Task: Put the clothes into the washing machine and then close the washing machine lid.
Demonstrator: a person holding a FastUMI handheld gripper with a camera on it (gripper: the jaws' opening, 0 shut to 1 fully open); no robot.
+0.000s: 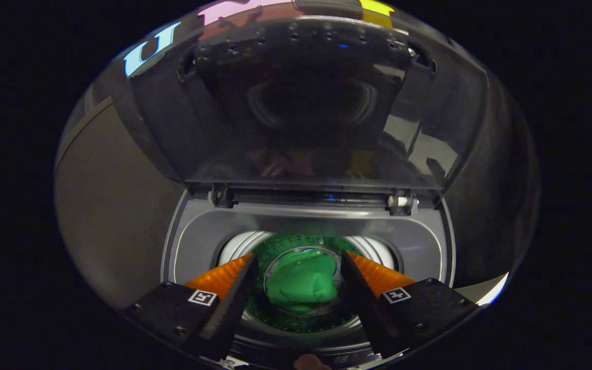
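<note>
Hovering over washing machine [306, 231], gripper [298, 280] fingers spreading wide, gripping nothing. Green clothes [301, 282] lying in drum: soft, light. Lid [301, 103] standing open; rigid, likely best taken at top edge.

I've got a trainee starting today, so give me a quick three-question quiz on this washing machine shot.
1. True or false: the lid of the washing machine stands open.
2. Where is the green garment? A) draped over the rim B) down in the drum C) clamped in the tongs
3. Fill in: the tongs' fingers are spread ____ above the opening.

Key: 1 true. 2 B. 3 apart; they grip nothing, and the garment lies beyond them.
</note>
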